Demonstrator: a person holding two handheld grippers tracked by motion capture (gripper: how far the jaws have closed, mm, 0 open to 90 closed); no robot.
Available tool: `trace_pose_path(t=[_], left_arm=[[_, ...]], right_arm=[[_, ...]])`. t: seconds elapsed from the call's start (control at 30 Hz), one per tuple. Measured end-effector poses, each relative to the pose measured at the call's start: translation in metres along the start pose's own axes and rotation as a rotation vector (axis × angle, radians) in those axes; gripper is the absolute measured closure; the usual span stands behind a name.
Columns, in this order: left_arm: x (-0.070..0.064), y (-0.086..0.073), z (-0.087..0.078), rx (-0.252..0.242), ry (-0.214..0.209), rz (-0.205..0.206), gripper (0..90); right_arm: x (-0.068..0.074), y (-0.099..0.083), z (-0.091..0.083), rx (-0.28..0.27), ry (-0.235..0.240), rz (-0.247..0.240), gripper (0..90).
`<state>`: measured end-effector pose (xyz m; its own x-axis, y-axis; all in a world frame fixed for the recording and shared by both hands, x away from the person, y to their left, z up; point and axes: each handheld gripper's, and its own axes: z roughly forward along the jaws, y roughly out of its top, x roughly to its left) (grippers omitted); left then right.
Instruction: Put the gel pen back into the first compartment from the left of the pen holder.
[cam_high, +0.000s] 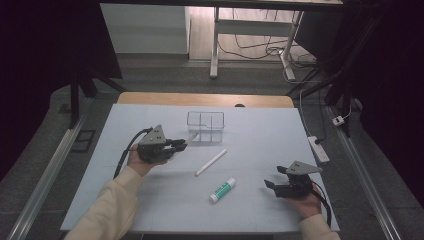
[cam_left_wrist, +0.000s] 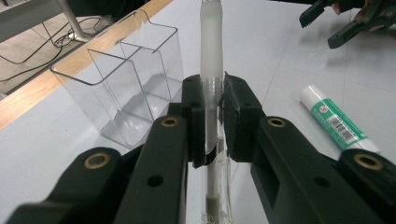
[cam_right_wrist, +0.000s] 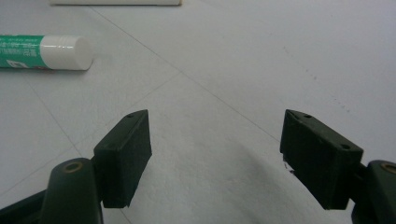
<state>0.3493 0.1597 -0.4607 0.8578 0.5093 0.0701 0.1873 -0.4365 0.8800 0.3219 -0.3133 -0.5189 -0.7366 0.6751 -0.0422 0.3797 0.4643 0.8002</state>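
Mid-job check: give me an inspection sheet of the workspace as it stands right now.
Surface: pale grey table top, flat, dry.
Job's things: clear plastic pen with frosted cap clamped in left claw; clear plastic divided organiser box upright at the far middle.
Clutter: white stick and green-and-white glue stick lying loose mid-table.
Grippers: left claw shut on the pen near the box; right claw open, nothing between its jaws.
Cables: black cable trails from the left claw; floor wires beyond.
Surroundings: white power strip on floor at right; desk frame behind.
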Motion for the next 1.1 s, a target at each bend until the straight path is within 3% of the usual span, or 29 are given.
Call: trace_pose_path(t=[0.43,0.97,1.1], left_arm=[[0.003,0.014,0.005,-0.052,0.003,-0.016,79.5],[0.013,0.031,0.013,-0.076,0.01,-0.027,79.5],[0.018,0.035,0.015,-0.107,0.008,-0.059,79.5]], right_arm=[[0.001,0.0,0.001,0.002,0.0,0.002,24.2],[0.0,0.0,0.001,-0.009,0.007,-0.002,24.2],[0.0,0.0,0.0,-0.006,0.004,-0.005,24.2]])
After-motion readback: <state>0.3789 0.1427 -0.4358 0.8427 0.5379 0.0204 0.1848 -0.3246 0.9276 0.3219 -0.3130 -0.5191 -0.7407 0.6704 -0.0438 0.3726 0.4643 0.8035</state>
